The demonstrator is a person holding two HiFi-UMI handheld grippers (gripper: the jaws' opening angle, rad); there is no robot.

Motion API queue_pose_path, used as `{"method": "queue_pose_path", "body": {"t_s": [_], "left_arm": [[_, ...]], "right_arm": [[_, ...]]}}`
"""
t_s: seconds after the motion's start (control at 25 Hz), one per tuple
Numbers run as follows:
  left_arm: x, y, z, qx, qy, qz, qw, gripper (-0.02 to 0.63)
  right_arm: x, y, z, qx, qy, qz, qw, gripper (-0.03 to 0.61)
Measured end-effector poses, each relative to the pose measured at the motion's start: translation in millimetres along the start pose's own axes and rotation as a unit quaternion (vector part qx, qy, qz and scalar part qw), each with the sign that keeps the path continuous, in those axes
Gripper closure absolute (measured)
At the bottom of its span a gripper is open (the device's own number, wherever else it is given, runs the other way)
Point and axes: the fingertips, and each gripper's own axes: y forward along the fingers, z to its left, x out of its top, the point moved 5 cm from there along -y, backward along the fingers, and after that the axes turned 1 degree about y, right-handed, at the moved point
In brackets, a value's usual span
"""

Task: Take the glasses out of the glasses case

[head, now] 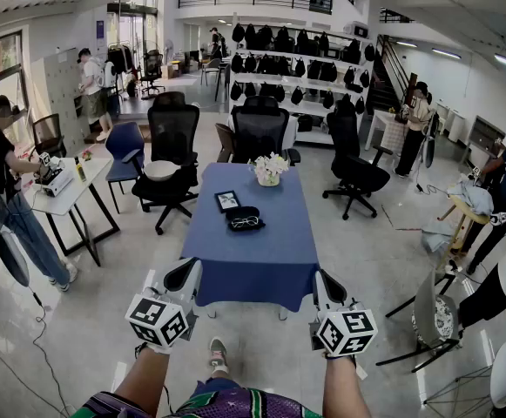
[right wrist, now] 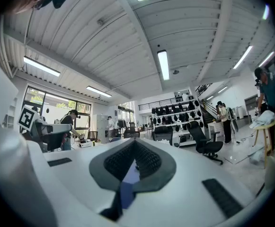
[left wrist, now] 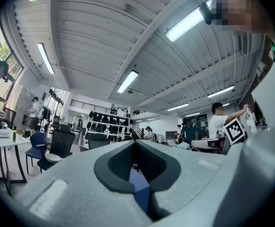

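Observation:
A black glasses case [head: 245, 219] lies open near the middle of the blue-clothed table [head: 253, 259], with a pair of dark-rimmed glasses [head: 246, 222] resting in it. Both grippers hang in the air short of the table's near edge, well away from the case. My left gripper [head: 181, 279] is at the lower left and my right gripper [head: 326, 289] at the lower right. In the left gripper view the left gripper [left wrist: 135, 145] has its jaws together with nothing held. The right gripper view shows the right gripper [right wrist: 135, 143] the same way. Only a sliver of blue cloth shows between the pads.
A small framed picture [head: 227, 200] lies just beyond the case, and a vase of flowers [head: 269, 169] stands at the table's far end. Black office chairs [head: 259, 131] ring the far side. People stand at a white desk [head: 65, 194] on the left and along the right wall.

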Motion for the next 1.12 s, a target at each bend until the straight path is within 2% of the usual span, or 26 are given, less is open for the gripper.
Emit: {"method": "queue_pose_path", "body": {"t_s": [0.4, 0.68, 1.12], "left_arm": [[-5.5, 16.6, -25.3, -0.017, 0.010, 0.002, 0.9998, 0.598], [-3.9, 15.1, -32.5, -0.020, 0.012, 0.004, 0.9997, 0.598], [-12.6, 7.5, -17.3, -0.003, 0.002, 0.010, 0.9999, 0.598]], "right_arm": [[-1.2, -14.2, -18.4, -0.008, -0.007, -0.002, 1.000, 0.577], [3.7, -22.2, -15.9, -0.014, -0.026, -0.012, 0.999, 0.577], [-4.4, -5.8, -2.1, 0.020, -0.016, -0.003, 1.000, 0.575]]}}
